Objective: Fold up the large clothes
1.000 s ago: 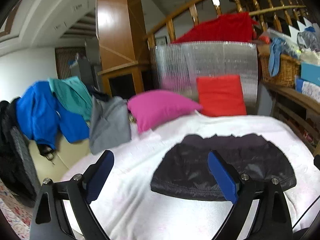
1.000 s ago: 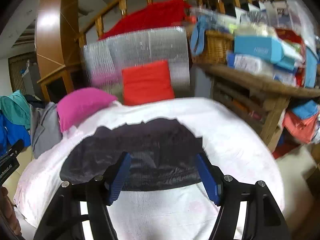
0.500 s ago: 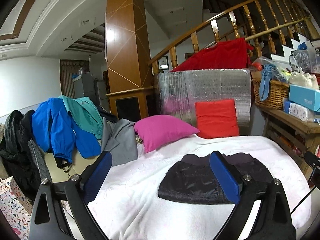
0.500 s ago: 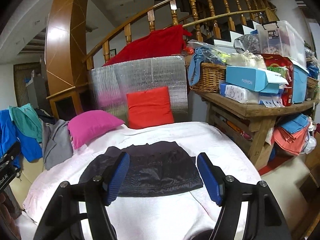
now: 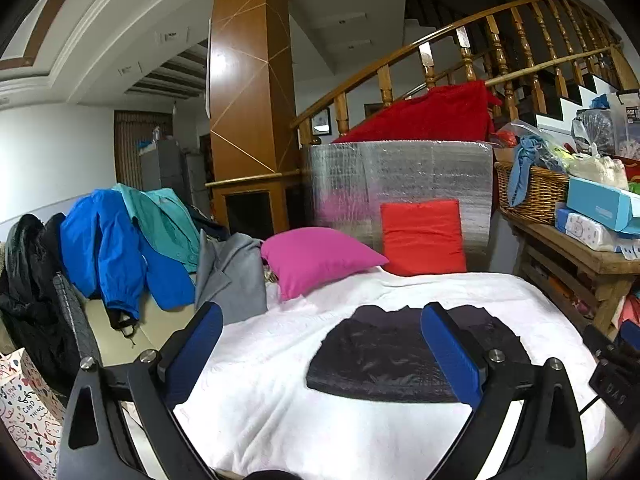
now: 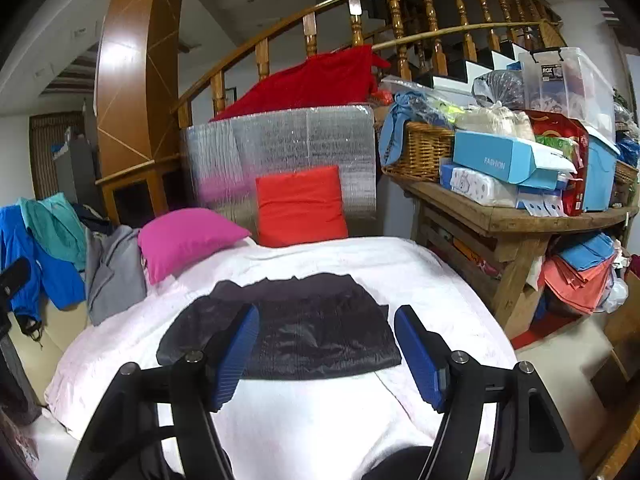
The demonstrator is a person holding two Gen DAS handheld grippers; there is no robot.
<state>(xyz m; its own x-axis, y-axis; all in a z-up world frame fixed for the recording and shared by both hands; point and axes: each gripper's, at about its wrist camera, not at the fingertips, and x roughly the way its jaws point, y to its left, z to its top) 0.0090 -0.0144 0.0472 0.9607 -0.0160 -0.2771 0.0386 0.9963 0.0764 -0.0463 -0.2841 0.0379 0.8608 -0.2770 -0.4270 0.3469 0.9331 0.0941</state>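
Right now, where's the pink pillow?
Pink pillow lies at the far left of the white bed, touching the red cushion, grey garment on its left.

At the centre of the frame a black, faintly shiny jacket (image 6: 304, 328) lies on a white blanket (image 6: 320, 412). Behind it sit a magenta pillow (image 6: 184, 240) and a red cushion (image 6: 300, 204) against a silver foil sheet (image 6: 280, 140). At left hang a bright blue coat (image 5: 104, 248), a teal jacket (image 5: 160, 220) and a grey garment (image 5: 232, 272). Both claws have blue pads (image 5: 448, 352) on black arms.
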